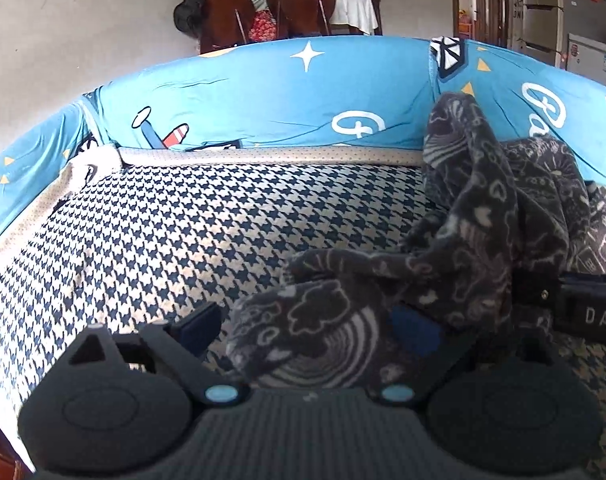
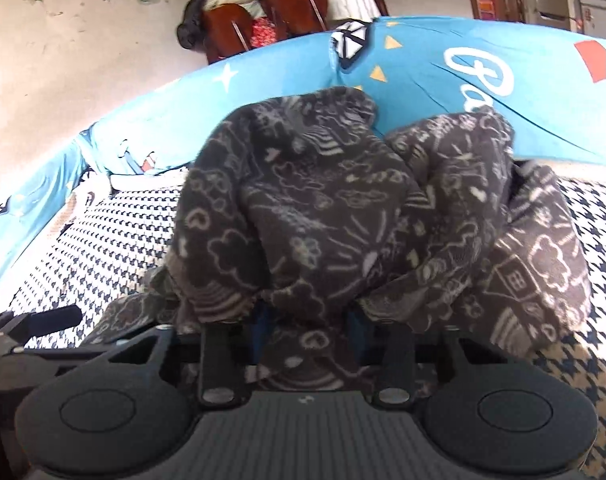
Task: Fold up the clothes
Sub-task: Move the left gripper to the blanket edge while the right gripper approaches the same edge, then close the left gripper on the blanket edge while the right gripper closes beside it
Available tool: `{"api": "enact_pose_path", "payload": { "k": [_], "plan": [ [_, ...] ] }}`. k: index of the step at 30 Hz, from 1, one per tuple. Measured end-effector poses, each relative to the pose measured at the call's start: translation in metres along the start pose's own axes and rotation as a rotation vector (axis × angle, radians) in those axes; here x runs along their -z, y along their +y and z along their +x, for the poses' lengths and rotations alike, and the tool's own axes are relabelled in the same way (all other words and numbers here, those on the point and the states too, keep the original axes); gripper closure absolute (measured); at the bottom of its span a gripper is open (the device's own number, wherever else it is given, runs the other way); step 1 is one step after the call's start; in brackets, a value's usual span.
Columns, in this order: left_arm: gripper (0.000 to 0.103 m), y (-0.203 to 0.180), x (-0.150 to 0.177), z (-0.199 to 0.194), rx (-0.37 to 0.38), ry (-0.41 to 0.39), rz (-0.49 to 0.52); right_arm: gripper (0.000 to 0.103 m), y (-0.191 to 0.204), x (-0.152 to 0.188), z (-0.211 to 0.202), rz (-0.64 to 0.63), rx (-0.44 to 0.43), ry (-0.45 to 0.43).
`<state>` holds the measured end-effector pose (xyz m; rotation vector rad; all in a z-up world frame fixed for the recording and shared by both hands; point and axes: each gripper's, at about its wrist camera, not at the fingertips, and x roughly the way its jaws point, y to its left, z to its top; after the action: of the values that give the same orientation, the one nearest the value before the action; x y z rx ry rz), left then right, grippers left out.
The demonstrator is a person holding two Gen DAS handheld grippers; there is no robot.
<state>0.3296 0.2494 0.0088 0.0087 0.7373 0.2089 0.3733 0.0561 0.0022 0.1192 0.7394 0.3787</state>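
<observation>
Dark grey fleece garment (image 2: 327,216) with pale doodle print of clouds, hearts and houses, bunched in a tall heap at the centre of the right wrist frame, filling most of the middle; same garment (image 1: 475,240) at right and lower centre of the left wrist frame, one fold rising toward the upper right. Lying on a houndstooth-patterned sofa seat (image 1: 183,232), navy and white, against a blue cartoon-print backrest cover (image 1: 263,92) running across the upper half. Right gripper (image 2: 309,322) at lower centre, fingers closed on a fold of the fleece, blue pads mostly buried under cloth. Left gripper (image 1: 311,324) at the lower centre of its own frame, fingers (image 1: 199,326) spread wide, a lobe of the garment resting between them without being pinched. Black body of the other gripper at the right edge, just beside the cloth. Behind the sofa, at the top centre, two brown wooden chairs (image 1: 263,12) piled with bedding, and a white-clothed table (image 1: 355,10).
</observation>
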Motion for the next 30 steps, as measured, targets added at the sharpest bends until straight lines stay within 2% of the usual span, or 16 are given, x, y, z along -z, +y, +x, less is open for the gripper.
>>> {"api": "enact_pose_path", "payload": {
  "k": [2, 5, 8, 10, 12, 15, 18, 21, 23, 25, 30],
  "plan": [
    [0.007, 0.008, -0.003, -0.006, 0.019, -0.023, -0.045, 0.079, 0.004, 0.003, -0.003, -0.041, 0.001, -0.014],
    [0.001, 0.015, -0.009, -0.016, 0.054, -0.062, -0.082, 0.086, 0.008, 0.006, -0.009, -0.085, 0.003, -0.026],
    [0.0, 0.012, -0.01, -0.021, 0.089, -0.085, -0.081, 0.089, 0.01, 0.01, -0.013, -0.109, -0.023, -0.02],
    [0.0, 0.009, -0.011, -0.023, 0.108, -0.097, -0.076, 0.099, 0.012, 0.012, -0.016, -0.124, -0.051, -0.01],
    [0.0, 0.006, -0.012, -0.025, 0.127, -0.108, -0.071, 0.098, 0.022, 0.018, -0.02, -0.165, -0.08, -0.001],
    [0.0, 0.003, -0.013, -0.027, 0.132, -0.12, -0.064, 0.098, 0.033, 0.026, -0.021, -0.229, -0.063, 0.007],
    [0.0, 0.004, -0.014, -0.027, 0.116, -0.121, -0.068, 0.098, 0.031, 0.024, -0.028, -0.214, -0.041, -0.017],
    [0.0, 0.01, -0.014, -0.024, 0.107, -0.107, -0.087, 0.084, 0.024, 0.016, -0.035, -0.186, -0.007, -0.072],
    [0.0, 0.013, -0.014, -0.021, 0.098, -0.098, -0.096, 0.063, 0.019, 0.01, -0.038, -0.162, 0.014, -0.107],
    [0.0, 0.014, -0.013, -0.018, 0.092, -0.083, -0.102, 0.052, 0.013, 0.004, -0.036, -0.119, 0.022, -0.126],
    [0.0, 0.015, -0.014, -0.013, 0.094, -0.052, -0.109, 0.037, 0.005, -0.007, -0.023, -0.06, 0.013, -0.115]
  ]
}}
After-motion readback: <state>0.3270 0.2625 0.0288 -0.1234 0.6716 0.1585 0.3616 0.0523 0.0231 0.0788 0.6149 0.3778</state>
